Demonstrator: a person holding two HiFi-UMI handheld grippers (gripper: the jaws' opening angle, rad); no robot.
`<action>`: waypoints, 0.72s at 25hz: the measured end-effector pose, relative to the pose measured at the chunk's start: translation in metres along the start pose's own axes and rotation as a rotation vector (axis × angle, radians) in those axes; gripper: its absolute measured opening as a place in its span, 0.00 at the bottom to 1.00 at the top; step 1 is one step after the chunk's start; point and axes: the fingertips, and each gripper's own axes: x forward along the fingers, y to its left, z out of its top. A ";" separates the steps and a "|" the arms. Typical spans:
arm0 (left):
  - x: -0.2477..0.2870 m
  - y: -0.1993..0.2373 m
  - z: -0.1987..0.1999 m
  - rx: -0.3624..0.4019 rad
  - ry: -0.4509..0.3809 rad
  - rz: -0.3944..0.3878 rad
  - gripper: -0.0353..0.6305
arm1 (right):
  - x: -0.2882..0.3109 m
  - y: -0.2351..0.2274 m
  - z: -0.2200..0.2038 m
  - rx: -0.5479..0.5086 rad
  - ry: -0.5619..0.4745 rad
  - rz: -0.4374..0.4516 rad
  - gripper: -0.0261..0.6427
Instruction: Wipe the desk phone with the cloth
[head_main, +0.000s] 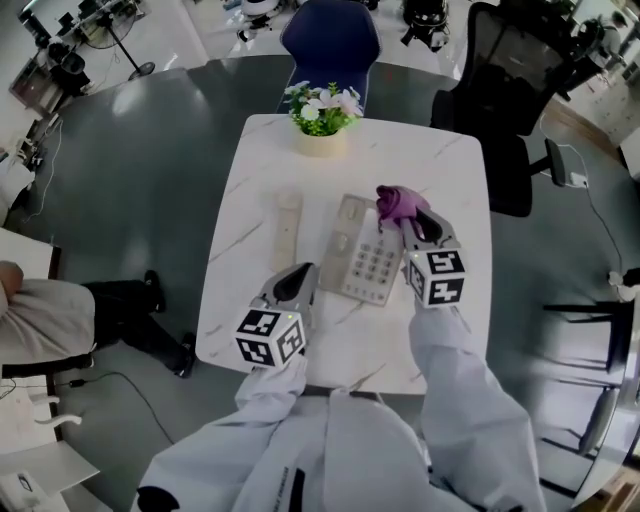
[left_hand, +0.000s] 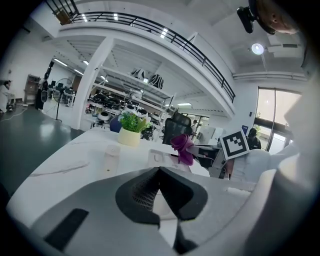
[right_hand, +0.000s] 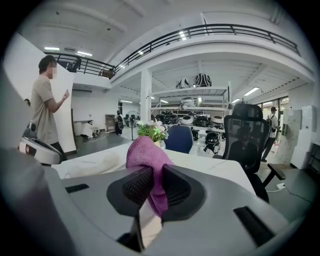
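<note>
The beige desk phone base (head_main: 362, 252) lies on the white marble table (head_main: 250, 170), its handset (head_main: 287, 228) lying apart to its left. My right gripper (head_main: 408, 228) is shut on the purple cloth (head_main: 398, 204), held over the base's upper right corner. The cloth (right_hand: 146, 157) sticks out between the right pads in the right gripper view. My left gripper (head_main: 297, 285) hovers near the base's lower left, shut with nothing in it. In the left gripper view the handset (left_hand: 111, 154), the base (left_hand: 162, 156) and the cloth (left_hand: 183, 146) lie ahead.
A potted plant (head_main: 321, 117) stands at the table's far edge. A blue chair (head_main: 331, 40) and a black office chair (head_main: 505, 95) stand behind the table. A seated person (head_main: 50, 320) is at the left; another person (right_hand: 46, 107) stands by a white board.
</note>
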 end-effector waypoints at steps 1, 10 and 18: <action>0.001 0.001 0.000 -0.001 0.002 0.000 0.05 | 0.003 0.002 -0.003 -0.005 0.011 0.005 0.09; 0.007 0.000 -0.008 -0.009 0.027 -0.007 0.05 | 0.017 0.018 -0.026 -0.026 0.106 0.049 0.09; 0.006 -0.005 -0.012 0.001 0.043 -0.015 0.05 | 0.018 0.022 -0.027 -0.028 0.148 0.082 0.09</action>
